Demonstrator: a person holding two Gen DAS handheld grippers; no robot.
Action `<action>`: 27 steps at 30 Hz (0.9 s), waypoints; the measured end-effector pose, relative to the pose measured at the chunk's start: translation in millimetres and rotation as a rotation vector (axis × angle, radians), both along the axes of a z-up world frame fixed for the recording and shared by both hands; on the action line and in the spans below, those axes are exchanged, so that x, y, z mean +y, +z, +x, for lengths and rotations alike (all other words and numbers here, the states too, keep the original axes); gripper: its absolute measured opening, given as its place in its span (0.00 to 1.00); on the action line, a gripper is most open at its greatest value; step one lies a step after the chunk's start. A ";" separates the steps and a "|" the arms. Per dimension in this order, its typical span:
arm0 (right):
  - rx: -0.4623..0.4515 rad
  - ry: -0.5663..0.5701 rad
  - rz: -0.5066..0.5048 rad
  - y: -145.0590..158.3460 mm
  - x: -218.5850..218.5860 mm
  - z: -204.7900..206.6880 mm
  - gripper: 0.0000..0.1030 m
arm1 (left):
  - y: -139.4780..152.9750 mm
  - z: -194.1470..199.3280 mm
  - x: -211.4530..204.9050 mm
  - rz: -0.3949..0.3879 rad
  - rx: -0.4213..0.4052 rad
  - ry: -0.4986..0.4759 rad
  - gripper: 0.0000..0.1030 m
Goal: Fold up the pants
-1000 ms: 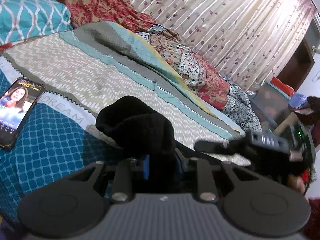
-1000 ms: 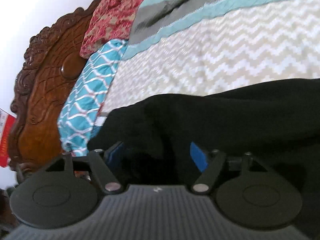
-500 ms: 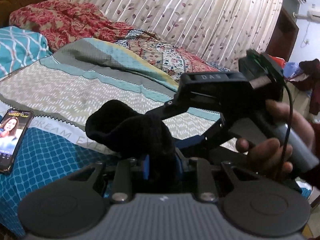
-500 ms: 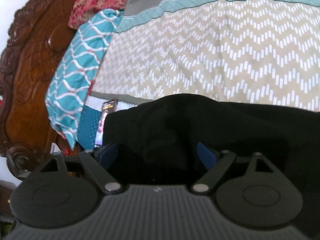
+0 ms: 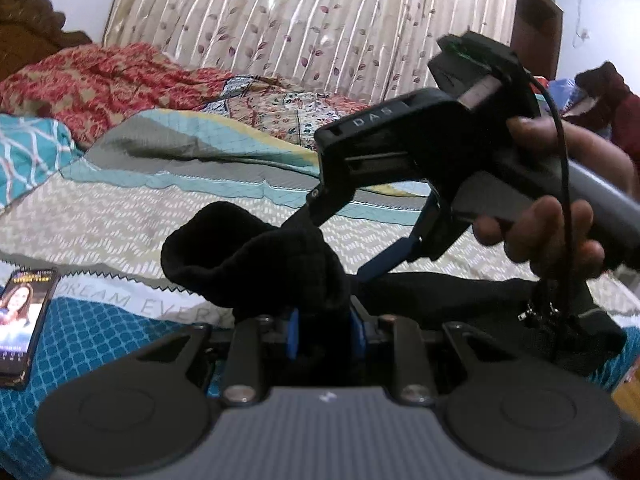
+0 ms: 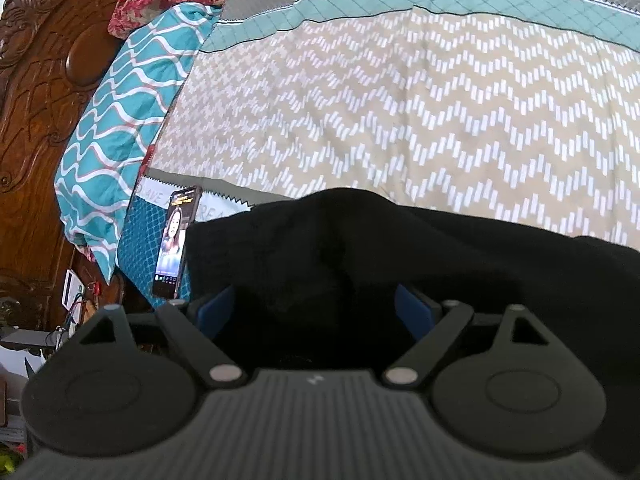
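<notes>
We hold the black pants point(image 5: 280, 264) above the bed point(image 5: 120, 208), a bunched fold of them pinched tight between the blue pads of our left tongs point(image 5: 325, 338). Our right tongs point(image 6: 316, 312) stand wide apart, with cloth lying between the blue pads point(image 6: 216, 310); whether it is truly gripped we cannot tell. The rest of the pants trails across the patterned bedspread point(image 6: 400, 100). A phone point(image 6: 174, 248) with a lit screen lies on the bed, just beside the cloth's edge.

Bed point(image 6: 400, 92): phone point(image 6: 173, 240), pants point(image 6: 400, 248), perhaps pillow point(image 6: 120, 108).
</notes>
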State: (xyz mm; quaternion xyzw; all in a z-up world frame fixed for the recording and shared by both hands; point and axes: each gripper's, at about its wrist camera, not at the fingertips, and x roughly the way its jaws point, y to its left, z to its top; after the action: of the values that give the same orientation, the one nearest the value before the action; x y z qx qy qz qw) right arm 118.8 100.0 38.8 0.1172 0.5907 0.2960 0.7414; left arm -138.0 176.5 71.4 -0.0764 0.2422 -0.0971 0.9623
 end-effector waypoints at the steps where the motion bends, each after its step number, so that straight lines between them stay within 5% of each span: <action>1: -0.014 0.000 -0.008 3.3 0.2 -0.1 0.86 | -0.2 -0.7 -1.2 0.005 -0.001 -0.005 0.22; 7: -0.113 -0.014 0.006 21.7 -2.3 -9.8 0.86 | -0.8 -5.2 -9.2 0.036 -0.011 -0.015 0.23; 16: -0.226 0.125 -0.047 29.2 24.7 -40.4 0.87 | 1.4 -6.9 -19.0 0.070 -0.019 -0.039 0.23; 27: -0.234 0.195 -0.194 -1.2 44.0 -37.1 0.89 | -1.1 -9.5 -33.6 0.114 -0.028 -0.095 0.23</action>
State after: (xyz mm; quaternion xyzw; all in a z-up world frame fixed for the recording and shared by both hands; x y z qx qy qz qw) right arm 81.7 144.0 37.6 -0.0481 0.5350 0.3197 0.7805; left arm -147.5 142.9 70.3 -0.0089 0.2373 -0.1297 0.9627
